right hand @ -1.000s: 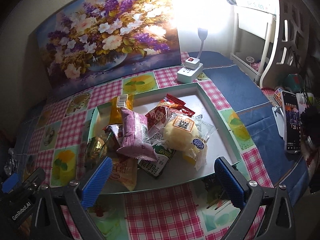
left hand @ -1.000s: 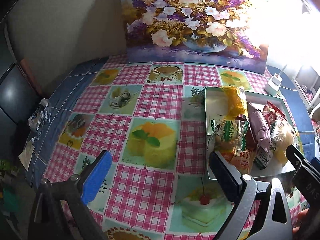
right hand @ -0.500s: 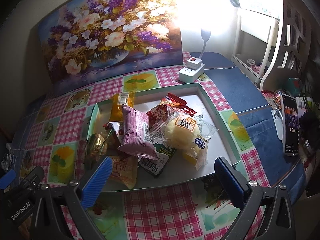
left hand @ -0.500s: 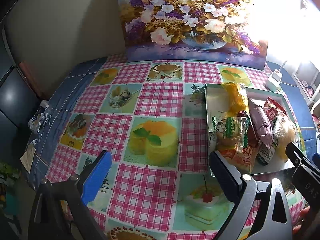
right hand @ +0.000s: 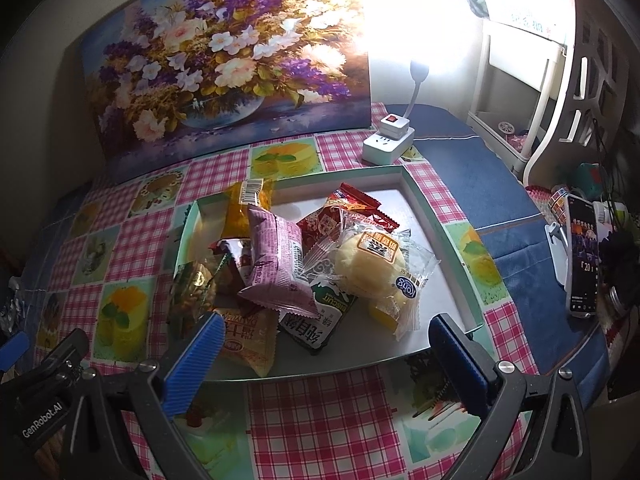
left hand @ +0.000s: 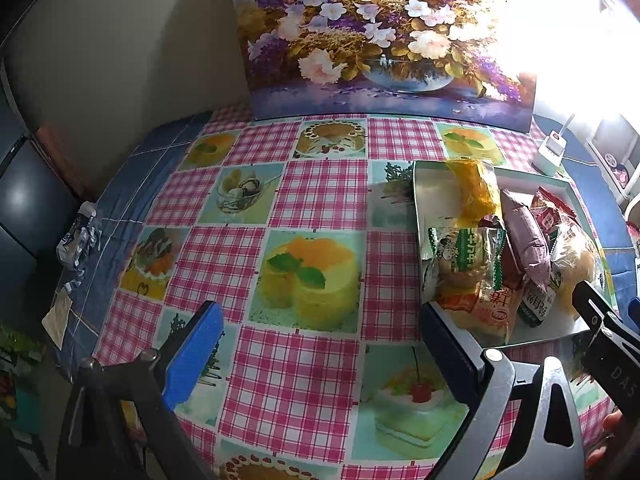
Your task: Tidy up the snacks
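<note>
A shallow grey tray (right hand: 448,236) (left hand: 430,188) holds a loose pile of wrapped snacks. Among them are a purple packet (right hand: 278,260) (left hand: 524,236), a clear-wrapped pale bun (right hand: 370,266), a red packet (right hand: 340,216), a yellow packet (right hand: 246,210) (left hand: 476,188), an orange packet (right hand: 248,338) (left hand: 486,308) and a green-striped pastry pack (left hand: 464,260). My right gripper (right hand: 326,354) hangs open over the tray's near edge, holding nothing. Open and empty too, my left gripper (left hand: 320,344) hovers over the checked tablecloth (left hand: 320,200), left of the tray.
A flower painting (right hand: 224,64) leans against the wall behind the tray. Beside it stand a white power strip (right hand: 388,140) and a bright lamp (right hand: 418,76). A phone on a stand (right hand: 582,252) and white shelving are at the right. A crumpled wrapper (left hand: 78,236) lies at the table's left edge.
Both grippers have pulled back slightly towards me and risen a little. The snacks in the tray have not moved.
</note>
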Demonstrator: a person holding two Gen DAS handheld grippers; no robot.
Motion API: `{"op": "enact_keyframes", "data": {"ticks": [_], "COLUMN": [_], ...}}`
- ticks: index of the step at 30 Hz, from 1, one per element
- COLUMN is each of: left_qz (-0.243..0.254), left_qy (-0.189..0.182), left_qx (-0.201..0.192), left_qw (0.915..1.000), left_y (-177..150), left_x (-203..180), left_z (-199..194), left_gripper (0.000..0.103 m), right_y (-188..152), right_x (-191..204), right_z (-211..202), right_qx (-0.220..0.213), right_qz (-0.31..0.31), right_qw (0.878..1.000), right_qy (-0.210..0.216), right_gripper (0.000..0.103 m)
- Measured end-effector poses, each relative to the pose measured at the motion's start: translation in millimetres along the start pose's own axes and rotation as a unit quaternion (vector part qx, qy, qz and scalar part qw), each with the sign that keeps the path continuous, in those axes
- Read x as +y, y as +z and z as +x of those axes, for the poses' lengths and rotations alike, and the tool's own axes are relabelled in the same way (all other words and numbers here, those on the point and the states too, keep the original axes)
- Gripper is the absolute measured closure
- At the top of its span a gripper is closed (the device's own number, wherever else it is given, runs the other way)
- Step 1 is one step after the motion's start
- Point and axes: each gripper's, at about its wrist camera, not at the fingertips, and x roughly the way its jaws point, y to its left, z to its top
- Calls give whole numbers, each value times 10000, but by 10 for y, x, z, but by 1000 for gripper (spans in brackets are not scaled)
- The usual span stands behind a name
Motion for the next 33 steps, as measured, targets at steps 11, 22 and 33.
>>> {"op": "enact_keyframes", "data": {"ticks": [11,22,33], "left_qz": [-28,-48,-78], "left_qy": [87,183,168], "left_qx": [57,93,147], "left_qw": [9999,9998,9997], "left_y": [7,10,13], "left_x": [38,90,103], "left_z": [28,53,79], "left_gripper": [5,5,5], "right_y": [6,1,10], "right_x": [2,12,23], "right_z": [16,22,56], "right_qx": [37,50,94], "right_qz": [-8,-20,-83], "right_qw": [10000,10000,9999], "right_qy": [1,-2,-6], "right_gripper": [0,0,0]}}
